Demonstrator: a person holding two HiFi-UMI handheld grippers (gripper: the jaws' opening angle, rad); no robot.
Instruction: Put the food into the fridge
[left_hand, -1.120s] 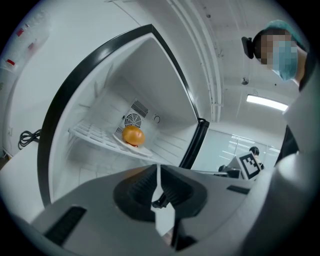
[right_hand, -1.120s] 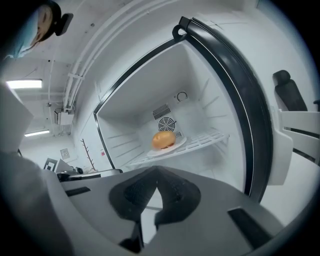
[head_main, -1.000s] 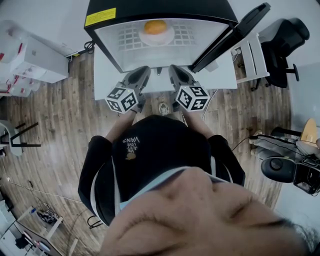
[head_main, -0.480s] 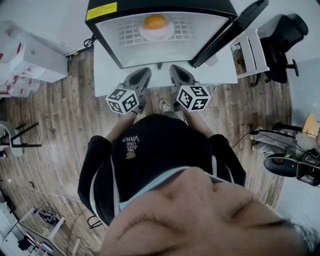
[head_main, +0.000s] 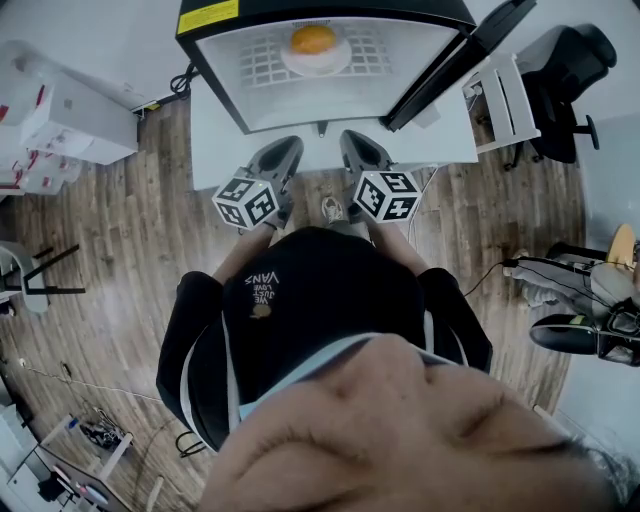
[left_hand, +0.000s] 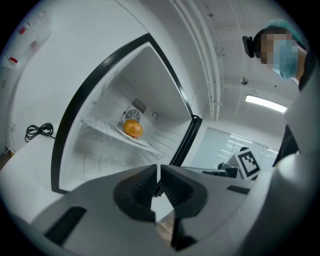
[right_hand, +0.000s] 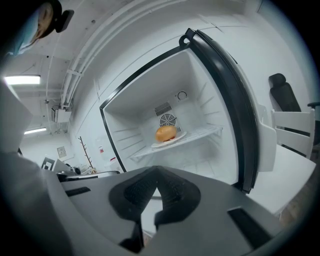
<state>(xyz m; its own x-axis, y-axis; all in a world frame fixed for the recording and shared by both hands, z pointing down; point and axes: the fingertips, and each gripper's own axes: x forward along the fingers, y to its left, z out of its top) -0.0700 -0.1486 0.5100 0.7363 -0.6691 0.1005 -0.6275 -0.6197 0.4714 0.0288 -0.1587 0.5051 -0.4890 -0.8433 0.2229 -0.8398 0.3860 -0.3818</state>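
Observation:
The fridge (head_main: 325, 60) stands open on a white table, its door (head_main: 460, 65) swung to the right. Inside, an orange-brown bun (head_main: 313, 40) lies on a white plate (head_main: 330, 60) on the wire shelf. Both gripper views show the same bun (left_hand: 132, 129) (right_hand: 166, 133) on that shelf. My left gripper (head_main: 285, 150) and right gripper (head_main: 352, 143) hang side by side in front of the fridge opening, short of it, pointing at it. The left gripper (left_hand: 157, 172) is shut and holds nothing. Likewise the right gripper (right_hand: 156, 177) is shut and empty.
The white table (head_main: 215, 150) bears the fridge. The open door (right_hand: 235, 110) stands at the right of the opening. A black office chair (head_main: 570, 85) and a white rack (head_main: 505, 110) are further right. White boxes (head_main: 60, 120) stand left on the wooden floor.
The fridge sits slightly higher in the head view than a second ago. Both grippers keep nearly the same place and stay shut.

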